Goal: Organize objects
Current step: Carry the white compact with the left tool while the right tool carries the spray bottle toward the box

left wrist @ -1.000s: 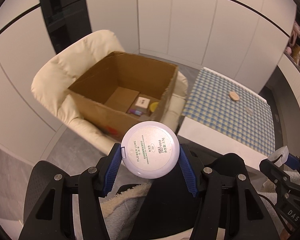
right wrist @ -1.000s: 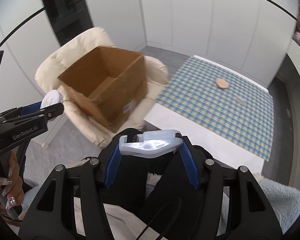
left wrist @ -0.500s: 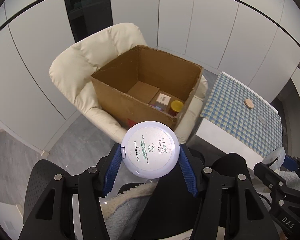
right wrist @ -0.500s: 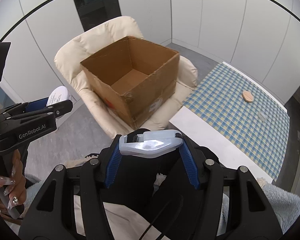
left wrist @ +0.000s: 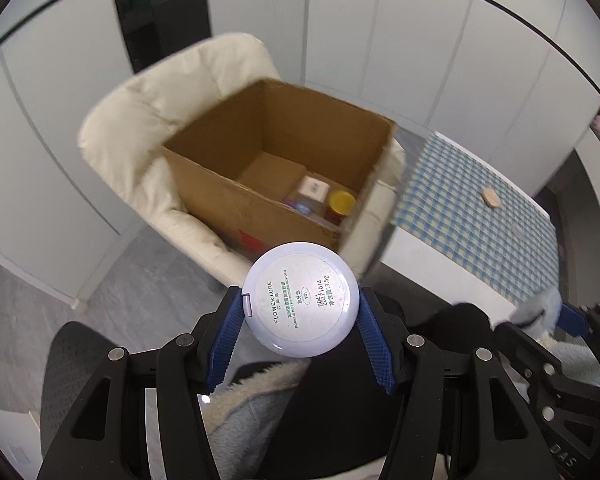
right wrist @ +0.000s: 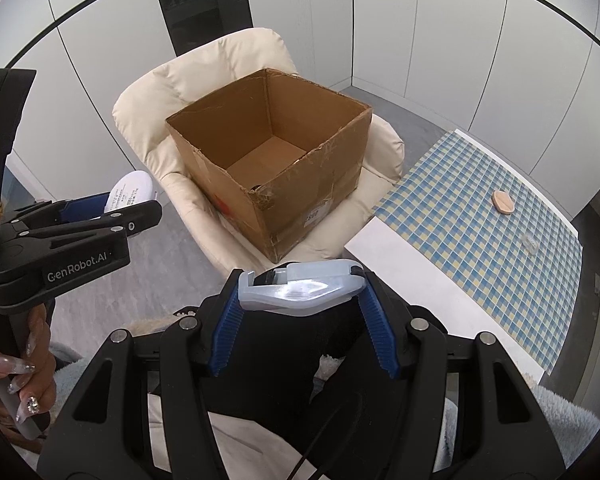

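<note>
My left gripper point(left wrist: 302, 312) is shut on a round white powder compact point(left wrist: 302, 300), its printed label facing the camera. The right gripper point(right wrist: 300, 290) is shut on a pale blue-white plastic clip-like item point(right wrist: 300, 286) held crosswise between the blue pads. Ahead of both stands an open cardboard box point(left wrist: 284, 148) point(right wrist: 268, 148) on a cream armchair point(left wrist: 148, 120) point(right wrist: 204, 64). Inside the box lie a yellow-lidded jar point(left wrist: 341, 201), a small white carton point(left wrist: 314, 188) and a purple-topped item point(left wrist: 300, 206). The left gripper with the compact point(right wrist: 130, 192) also shows at the left of the right wrist view.
A table with a blue checked cloth point(left wrist: 472, 208) point(right wrist: 496, 232) stands right of the chair, carrying a small tan object point(right wrist: 503, 202) and a clear small piece point(right wrist: 530, 242). White cabinet panels and a dark tall unit point(right wrist: 204, 0) line the back. A person's hand point(right wrist: 20, 380) grips the left handle.
Both views have swung so the box and chair sit more central and closer; the box interior now shows more fully. Both grips are unchanged.
</note>
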Tool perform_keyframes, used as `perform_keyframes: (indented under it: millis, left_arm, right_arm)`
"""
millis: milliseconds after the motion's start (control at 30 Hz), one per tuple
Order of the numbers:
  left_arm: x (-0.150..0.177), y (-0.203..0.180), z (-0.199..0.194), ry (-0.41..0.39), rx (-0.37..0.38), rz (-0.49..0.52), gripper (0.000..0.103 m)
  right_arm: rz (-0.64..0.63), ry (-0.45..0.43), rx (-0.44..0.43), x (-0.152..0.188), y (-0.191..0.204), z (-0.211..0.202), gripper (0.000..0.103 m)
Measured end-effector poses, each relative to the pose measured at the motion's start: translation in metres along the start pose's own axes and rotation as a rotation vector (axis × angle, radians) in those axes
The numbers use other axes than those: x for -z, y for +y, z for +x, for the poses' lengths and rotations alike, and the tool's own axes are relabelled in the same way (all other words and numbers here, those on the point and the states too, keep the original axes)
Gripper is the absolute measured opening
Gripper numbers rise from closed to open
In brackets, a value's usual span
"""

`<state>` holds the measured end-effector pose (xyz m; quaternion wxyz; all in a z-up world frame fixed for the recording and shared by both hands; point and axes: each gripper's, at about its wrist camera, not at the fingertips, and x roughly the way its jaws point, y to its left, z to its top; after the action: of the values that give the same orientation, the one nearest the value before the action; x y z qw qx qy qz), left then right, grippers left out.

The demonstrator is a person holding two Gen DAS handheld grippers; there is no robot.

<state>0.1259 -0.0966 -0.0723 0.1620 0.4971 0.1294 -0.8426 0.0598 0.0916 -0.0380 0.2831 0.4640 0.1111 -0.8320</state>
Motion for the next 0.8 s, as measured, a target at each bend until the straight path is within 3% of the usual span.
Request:
perform_keyframes:
  millis: [100, 433, 600, 800]
  left_arm:
    - [-0.007, -0.003, 0.002, 0.028, 0.025, 0.013, 0.058]
    - [-0.056, -0.017, 0.018, -0.014, -0.057, 0.107, 0.058]
    - [-0.091, -0.01, 0.037, -0.047, -0.11, 0.1, 0.058]
    - [-0.13, 0.004, 0.069, -0.038, -0.123, 0.061, 0.058]
  right_arm:
    - [0.006, -0.007, -0.006, -0.006, -0.004, 0.005, 0.06]
    - [-0.039, -0.039, -0.017, -0.05, -0.005, 0.037, 0.06]
    - [-0.068, -0.052, 0.005, -0.079, -0.004, 0.063, 0.06]
    - [-0.099, -0.023, 0.009, -0.111, -0.002, 0.104, 0.06]
